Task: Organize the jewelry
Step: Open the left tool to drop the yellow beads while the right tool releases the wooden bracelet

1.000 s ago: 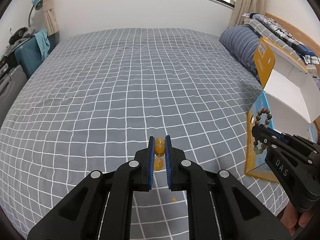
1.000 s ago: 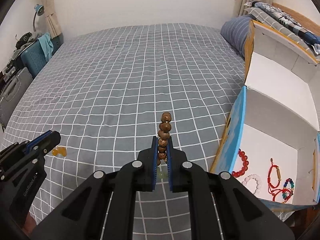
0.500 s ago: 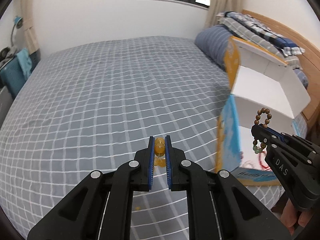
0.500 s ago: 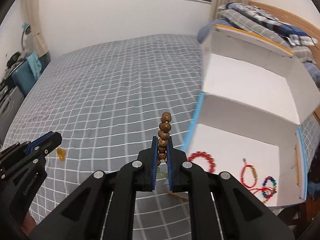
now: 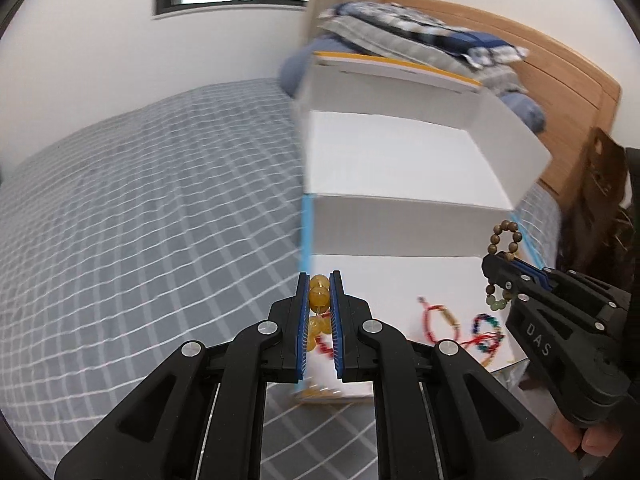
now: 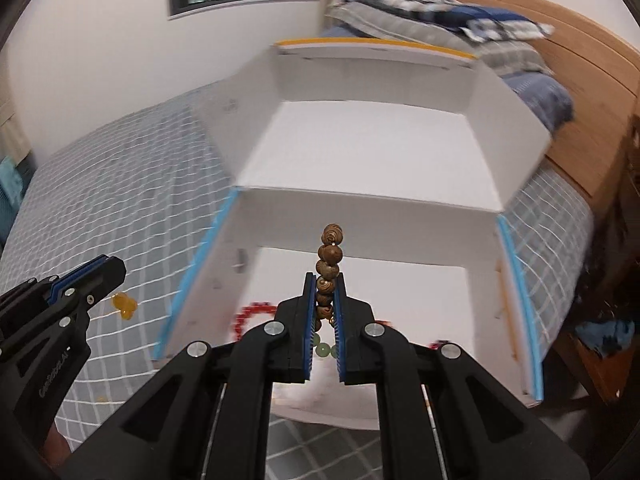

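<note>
My left gripper (image 5: 319,282) is shut on a yellow amber bead bracelet (image 5: 319,298), held at the left front edge of the open white box (image 5: 384,184). My right gripper (image 6: 325,280) is shut on a brown wooden bead bracelet (image 6: 330,258) with green beads hanging below, held over the box floor (image 6: 400,292). The right gripper with its bracelet (image 5: 505,240) shows at the right of the left wrist view. The left gripper (image 6: 114,268) with the amber beads (image 6: 124,304) shows at the left of the right wrist view. Red and multicoloured bracelets (image 5: 440,318) lie in the box.
The box sits on a bed with a grey checked cover (image 5: 140,208). Its lid (image 6: 376,80) stands open toward the pillows (image 5: 400,36) and wooden headboard (image 5: 560,80). A red bead bracelet (image 6: 250,312) lies at the box's left side.
Both grippers have swung right toward the box, which now fills the middle of both views. Each still holds its bracelet.
</note>
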{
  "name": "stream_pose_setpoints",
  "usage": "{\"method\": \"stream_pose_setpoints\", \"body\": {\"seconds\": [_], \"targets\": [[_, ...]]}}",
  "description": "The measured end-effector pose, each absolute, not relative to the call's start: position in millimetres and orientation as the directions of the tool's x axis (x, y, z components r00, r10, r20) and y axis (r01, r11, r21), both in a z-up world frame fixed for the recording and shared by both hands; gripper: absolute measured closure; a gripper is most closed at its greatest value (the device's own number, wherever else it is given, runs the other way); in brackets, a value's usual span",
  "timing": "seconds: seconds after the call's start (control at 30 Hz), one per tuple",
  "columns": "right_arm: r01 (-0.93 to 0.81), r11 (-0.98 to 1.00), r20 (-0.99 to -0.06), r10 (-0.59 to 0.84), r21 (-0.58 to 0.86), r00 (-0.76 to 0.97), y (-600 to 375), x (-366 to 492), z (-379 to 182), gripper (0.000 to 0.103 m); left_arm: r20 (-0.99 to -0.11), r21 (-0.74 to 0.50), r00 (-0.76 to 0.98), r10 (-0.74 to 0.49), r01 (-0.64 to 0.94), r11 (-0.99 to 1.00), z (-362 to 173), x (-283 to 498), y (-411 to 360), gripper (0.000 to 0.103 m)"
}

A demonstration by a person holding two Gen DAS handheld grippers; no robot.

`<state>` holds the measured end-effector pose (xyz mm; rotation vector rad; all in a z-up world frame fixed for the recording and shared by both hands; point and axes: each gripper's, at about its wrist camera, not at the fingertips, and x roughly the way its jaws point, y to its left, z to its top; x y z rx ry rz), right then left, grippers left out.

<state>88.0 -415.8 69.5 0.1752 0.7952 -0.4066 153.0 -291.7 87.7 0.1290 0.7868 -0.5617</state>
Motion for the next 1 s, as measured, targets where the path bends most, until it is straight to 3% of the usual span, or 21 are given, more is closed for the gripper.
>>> {"method": "stream_pose_setpoints", "body": {"seconds": [0.33,0.77,0.83,0.9,1.0], "targets": [[0.535,0.845,-0.773,-0.334,0.008,0.539,-478.1,77.0,34.0,0.095,-0.748,-0.114,0.472,-0.466,0.601,0.791,45.5,154.2,-353.9,0.094],[0.567,0.824,-0.821,-0.312,0.018,0.479,-493.9,75.6,0.3,0.093,-0.798,-0.09,0.432,-0.42,0.603,0.792,7.9,165.7,-369.8,0.091],[0.565,0.825,-0.819,-0.309,0.022,0.483,-492.3,73.3,2.0,0.08,-0.799,-0.077,0.44,-0.409,0.6,0.796,8.9,164.4,-368.1,0.088],[0.566,0.824,-0.802,-0.323,0.022,0.502,-488.7,67.8,8.2,0.059,-0.789,-0.07,0.459,-0.41,0.595,0.801,14.3,159.7,-364.0,0.067],[0.562,0.827,-0.779,-0.34,0.019,0.526,-481.4,57.5,18.3,0.044,-0.765,-0.073,0.483,-0.426,0.593,0.802,25.4,149.9,-353.5,0.05]]}}
